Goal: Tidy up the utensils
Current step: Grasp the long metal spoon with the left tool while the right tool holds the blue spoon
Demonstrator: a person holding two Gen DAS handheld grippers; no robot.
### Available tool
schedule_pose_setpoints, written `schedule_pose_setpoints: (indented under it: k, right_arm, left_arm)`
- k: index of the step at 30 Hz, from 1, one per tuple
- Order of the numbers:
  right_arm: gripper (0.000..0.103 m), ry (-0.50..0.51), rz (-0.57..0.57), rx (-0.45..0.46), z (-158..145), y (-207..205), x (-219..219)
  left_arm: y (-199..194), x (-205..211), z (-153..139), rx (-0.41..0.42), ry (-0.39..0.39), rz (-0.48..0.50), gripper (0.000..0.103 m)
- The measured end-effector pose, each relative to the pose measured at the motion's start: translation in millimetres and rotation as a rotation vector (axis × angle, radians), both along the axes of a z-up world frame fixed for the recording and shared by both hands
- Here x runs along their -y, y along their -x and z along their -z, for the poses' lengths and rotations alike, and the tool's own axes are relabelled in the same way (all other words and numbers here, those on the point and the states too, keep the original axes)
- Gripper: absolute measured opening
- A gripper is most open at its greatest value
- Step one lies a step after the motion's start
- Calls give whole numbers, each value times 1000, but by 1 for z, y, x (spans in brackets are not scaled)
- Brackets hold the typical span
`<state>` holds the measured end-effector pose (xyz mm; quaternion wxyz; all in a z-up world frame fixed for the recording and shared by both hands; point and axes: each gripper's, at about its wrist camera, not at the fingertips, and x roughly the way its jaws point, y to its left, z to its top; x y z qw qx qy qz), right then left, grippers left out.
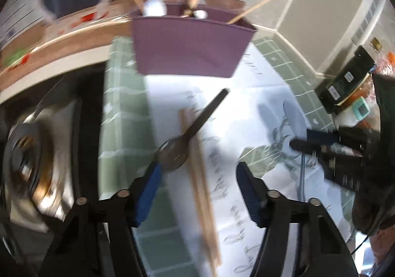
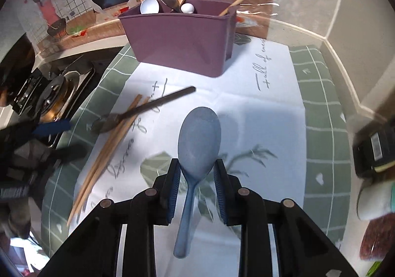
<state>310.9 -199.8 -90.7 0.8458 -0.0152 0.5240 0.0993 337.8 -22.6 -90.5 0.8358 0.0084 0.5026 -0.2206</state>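
Observation:
A purple utensil caddy [image 1: 187,47] [image 2: 177,40] stands at the back of the cloth and holds white spoons, a metal spoon and a chopstick. My right gripper [image 2: 197,161] is shut on a blue-grey rice paddle [image 2: 198,136], which hangs above the cloth with its bowl pointing away from me. A dark-handled metal spoon [image 1: 195,126] [image 2: 148,106] lies across a pair of wooden chopsticks [image 1: 202,190] [image 2: 108,151]. My left gripper [image 1: 198,164] is open low over them. The chopsticks run between its jaws, and its left pad is at the spoon's bowl.
A green and white printed cloth [image 1: 123,116] [image 2: 321,104] covers the counter. A gas stove burner [image 1: 29,161] [image 2: 54,94] sits to the left. At the right edge are a dark box [image 1: 345,79] [image 2: 372,151] and small packages. A tiled wall with stickers rises behind the caddy.

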Motion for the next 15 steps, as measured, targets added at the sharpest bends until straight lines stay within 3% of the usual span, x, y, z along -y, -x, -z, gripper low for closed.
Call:
schedule_pose_setpoints:
  k: [7, 9, 15]
  right_arm:
    - [25, -25, 15, 9, -1, 14, 14]
    - [25, -38, 19, 13, -2, 15, 18]
    - [25, -69, 20, 22, -2, 17, 24]
  left_arm:
    - [-54, 67, 8, -31, -120, 154, 59]
    - [-70, 79, 15, -59, -162, 181, 51]
    - [-92, 92, 36, -140, -269, 236, 40]
